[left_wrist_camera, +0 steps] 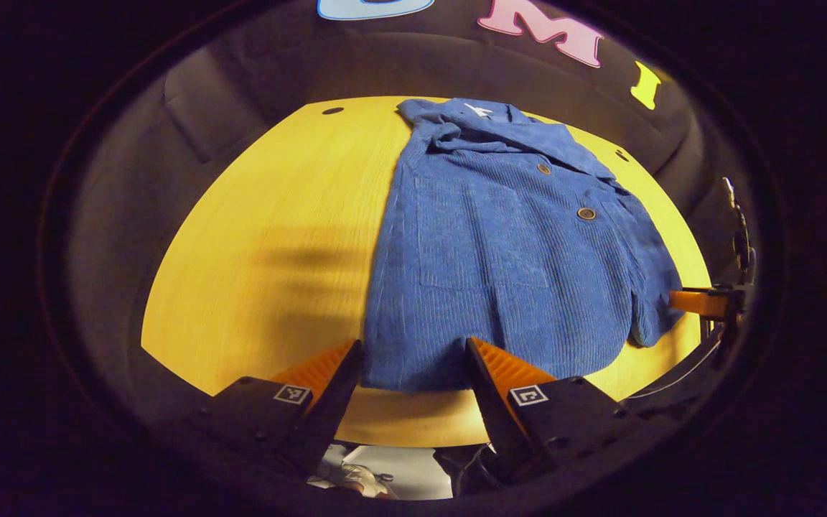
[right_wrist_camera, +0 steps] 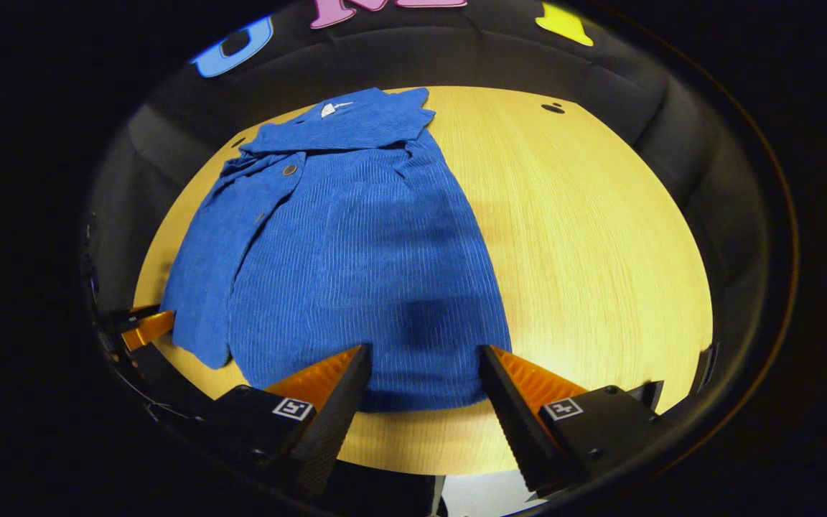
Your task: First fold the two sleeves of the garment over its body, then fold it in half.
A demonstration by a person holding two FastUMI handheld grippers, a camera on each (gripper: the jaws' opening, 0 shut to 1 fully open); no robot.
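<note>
A blue corduroy jacket (left_wrist_camera: 500, 244) lies flat on the round yellow wooden table (left_wrist_camera: 263, 237), collar at the far side, hem toward me. One sleeve (left_wrist_camera: 647, 266) lies along the garment's edge, its cuff near the hem. My left gripper (left_wrist_camera: 413, 352) stands open just above the hem's corner, nothing between its fingers. The right gripper (left_wrist_camera: 701, 301) shows at the far right, beside the cuff. In the right gripper view the jacket (right_wrist_camera: 356, 258) spreads ahead with that sleeve (right_wrist_camera: 205, 287) at the left. My right gripper (right_wrist_camera: 424, 359) is open over the hem. The left gripper (right_wrist_camera: 144, 327) shows near the cuff.
Bare tabletop (right_wrist_camera: 586, 237) stretches beside the jacket. Small dark holes (left_wrist_camera: 332, 110) mark the table's far rim. The table's near edge (left_wrist_camera: 413, 431) runs just under my fingers, with the floor below.
</note>
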